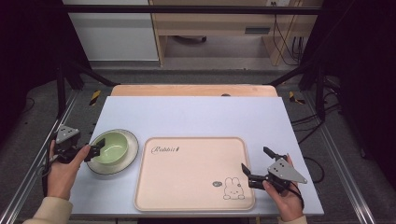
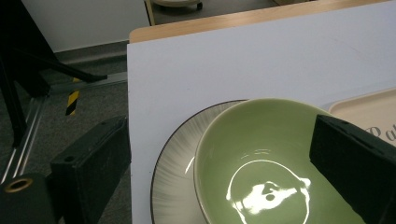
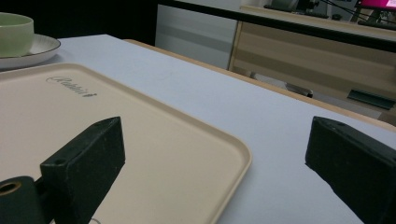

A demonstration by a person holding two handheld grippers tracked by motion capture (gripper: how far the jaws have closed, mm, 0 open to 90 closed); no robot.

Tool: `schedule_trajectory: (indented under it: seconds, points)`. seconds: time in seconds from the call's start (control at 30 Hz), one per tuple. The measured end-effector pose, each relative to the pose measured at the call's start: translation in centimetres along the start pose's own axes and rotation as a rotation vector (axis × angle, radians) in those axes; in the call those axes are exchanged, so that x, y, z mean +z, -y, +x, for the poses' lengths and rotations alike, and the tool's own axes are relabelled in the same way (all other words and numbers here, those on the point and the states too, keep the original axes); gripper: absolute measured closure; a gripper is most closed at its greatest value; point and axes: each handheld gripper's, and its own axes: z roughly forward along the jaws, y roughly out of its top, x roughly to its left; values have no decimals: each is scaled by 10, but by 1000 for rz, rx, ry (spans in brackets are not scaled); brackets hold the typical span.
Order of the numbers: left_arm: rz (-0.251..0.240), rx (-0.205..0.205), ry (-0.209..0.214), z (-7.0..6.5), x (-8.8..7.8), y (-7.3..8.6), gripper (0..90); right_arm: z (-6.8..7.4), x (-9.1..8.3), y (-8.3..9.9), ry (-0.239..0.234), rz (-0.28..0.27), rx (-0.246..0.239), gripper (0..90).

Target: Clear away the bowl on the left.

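Two grippers are at the table, one in each hand. The left gripper [image 1: 95,150] sits at the left edge of the table, at the left rim of the bowl [image 1: 111,147]. Its jaws are spread wide. In the left gripper view one jaw stands outside the plate [image 2: 175,184], over the table edge, and the other hangs over the right part of the bowl [image 2: 254,163]; the near rim of the bowl lies between them. Whether either jaw touches the bowl cannot be told.

The bowl is green, glazed and upright. It stands on the plate [image 1: 130,154], a pale ribbed one with a dark rim, at the left of the table [image 1: 196,116]. The bowl sits off centre on the plate, towards its right side in the left gripper view. The plate lies just beside the left edge of the tray [image 1: 191,196]; contact between the two cannot be told.

The tray is beige, square with rounded corners, and lies flat at the middle front of the table. It bears a script word at its upper left and a rabbit figure at its lower right.

The right gripper [image 1: 254,164] is at the tray's right edge, near its lower right corner. Its jaws are spread wide and hold nothing. In the right gripper view one jaw stands over the tray [image 3: 140,154] and the other over the bare table [image 3: 280,154], with the tray's corner between them.
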Motion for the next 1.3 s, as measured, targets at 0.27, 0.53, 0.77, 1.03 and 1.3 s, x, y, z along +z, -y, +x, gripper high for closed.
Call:
schedule_trajectory:
  seconds: [0.27, 0.53, 0.77, 1.03, 1.3]
  points:
    - [31, -23, -20, 5, 6, -2, 65, 0, 0, 0, 0, 0, -2, 51]
    - [88, -71, -30, 10, 10, -1, 102, 0, 0, 0, 2, 1, -2, 52]
    - [155, -116, -40, 15, 14, 2, 220, -1, 0, 0, 5, 2, -1, 45]
    - [184, -117, -33, 15, 17, 4, 348, -1, 0, 0, 6, 7, 1, 45]
    - [205, -124, -31, 16, 20, 12, 473, -1, 0, 1, 7, 7, 2, 46]
